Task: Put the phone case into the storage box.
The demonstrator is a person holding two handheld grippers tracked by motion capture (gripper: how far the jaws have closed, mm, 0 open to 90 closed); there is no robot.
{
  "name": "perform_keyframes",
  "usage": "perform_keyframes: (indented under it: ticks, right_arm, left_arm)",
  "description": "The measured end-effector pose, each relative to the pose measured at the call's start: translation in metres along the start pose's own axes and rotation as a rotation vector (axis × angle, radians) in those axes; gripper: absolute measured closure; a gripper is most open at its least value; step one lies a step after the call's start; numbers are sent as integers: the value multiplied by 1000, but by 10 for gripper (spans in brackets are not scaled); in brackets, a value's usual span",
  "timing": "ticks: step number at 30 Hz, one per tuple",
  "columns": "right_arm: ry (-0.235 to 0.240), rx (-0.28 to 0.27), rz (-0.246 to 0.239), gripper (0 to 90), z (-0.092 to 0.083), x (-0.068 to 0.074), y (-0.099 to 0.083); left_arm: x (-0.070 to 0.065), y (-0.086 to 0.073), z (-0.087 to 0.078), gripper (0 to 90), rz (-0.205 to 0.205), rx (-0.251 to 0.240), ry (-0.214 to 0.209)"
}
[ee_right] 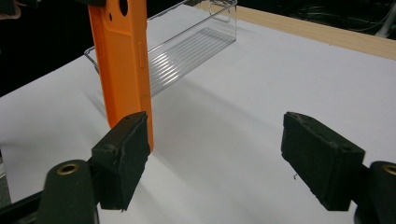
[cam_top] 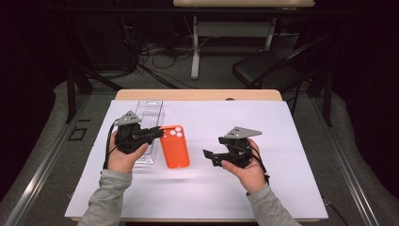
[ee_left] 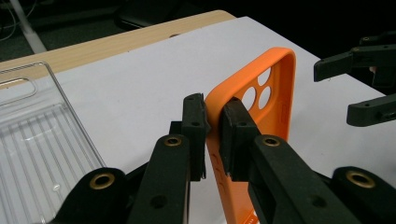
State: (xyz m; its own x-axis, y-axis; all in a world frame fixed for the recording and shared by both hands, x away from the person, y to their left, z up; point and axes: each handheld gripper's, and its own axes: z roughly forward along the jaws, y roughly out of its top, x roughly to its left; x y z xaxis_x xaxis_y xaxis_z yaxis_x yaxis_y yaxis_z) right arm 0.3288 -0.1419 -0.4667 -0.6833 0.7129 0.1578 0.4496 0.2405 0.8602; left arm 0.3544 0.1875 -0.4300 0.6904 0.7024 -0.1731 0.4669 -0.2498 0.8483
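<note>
Case (cam_top: pixel 174 146): orange, pinched by one edge in your left gripper (ee_left: pixel 212 128), lifted off the sheet (cam_top: pixel 291 141) beside the clear tray (cam_top: pixel 149 113); right gripper (ee_right: pixel 215 158): jaws wide, empty. Keep the pinch firm; bring the right in squarely on the free edge before you close

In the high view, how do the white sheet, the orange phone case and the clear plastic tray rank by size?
1. white sheet, by far
2. clear plastic tray, longer, partly hidden
3. orange phone case, held up nearer the camera, so 2 and 3 are unsure

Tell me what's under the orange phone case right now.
Bare white sheet and the case's shadow: the orange phone case hangs clear of it, pinched by the left gripper. The clear plastic tray sits behind it. The case's top end is cut off in the right gripper view.
</note>
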Motion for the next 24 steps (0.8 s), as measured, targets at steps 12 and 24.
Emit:
perform_keyframes:
  ticks: [12,24]
  right_arm:
    - [2,2,16,197,-3,-5,0]
    - [-11,-3,34,197,-5,-11,0]
  left_arm:
    - [11,7,21,814,42,12,-7]
    - [22,29,21,814,62,8,2]
